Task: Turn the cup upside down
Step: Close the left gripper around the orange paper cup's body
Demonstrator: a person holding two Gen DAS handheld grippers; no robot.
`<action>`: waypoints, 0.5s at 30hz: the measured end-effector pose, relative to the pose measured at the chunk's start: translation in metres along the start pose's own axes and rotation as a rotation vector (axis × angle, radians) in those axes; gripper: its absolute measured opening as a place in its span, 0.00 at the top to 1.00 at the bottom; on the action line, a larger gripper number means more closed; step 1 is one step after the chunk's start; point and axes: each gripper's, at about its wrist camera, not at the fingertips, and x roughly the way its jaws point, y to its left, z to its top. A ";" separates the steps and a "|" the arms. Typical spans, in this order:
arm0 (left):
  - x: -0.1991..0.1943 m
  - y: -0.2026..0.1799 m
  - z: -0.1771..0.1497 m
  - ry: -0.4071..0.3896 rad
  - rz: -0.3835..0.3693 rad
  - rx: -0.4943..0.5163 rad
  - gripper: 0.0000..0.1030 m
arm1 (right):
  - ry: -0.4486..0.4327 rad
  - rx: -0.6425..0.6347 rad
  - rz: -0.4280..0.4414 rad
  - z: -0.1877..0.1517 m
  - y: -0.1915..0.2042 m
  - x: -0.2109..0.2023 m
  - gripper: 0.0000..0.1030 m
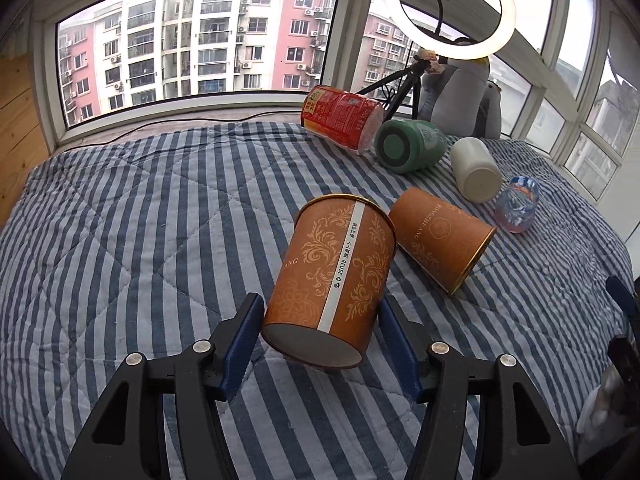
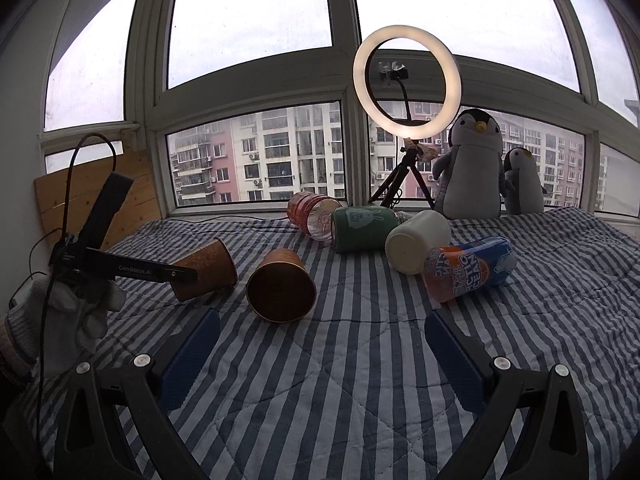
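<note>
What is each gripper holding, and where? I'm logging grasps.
The left gripper clamps an orange paper cup by its side wall near the closed base. The right gripper is open, holding nothing.

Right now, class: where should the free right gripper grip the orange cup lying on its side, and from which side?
Grip the lying orange cup across its mid wall, right gripper coming from above, jaws straddling it. It lies on its side, mouth toward that gripper, so its round flanks are the opposing faces; the held orange cup in the left gripper sits close by.
</note>
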 end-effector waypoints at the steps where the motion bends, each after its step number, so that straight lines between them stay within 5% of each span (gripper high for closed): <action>1: -0.008 -0.005 -0.007 -0.005 -0.008 0.010 0.38 | 0.015 -0.022 0.005 -0.001 0.003 0.000 0.02; 15: -0.060 -0.052 -0.088 -0.002 -0.102 0.071 0.39 | 0.117 -0.321 0.105 -0.011 0.054 -0.013 0.02</action>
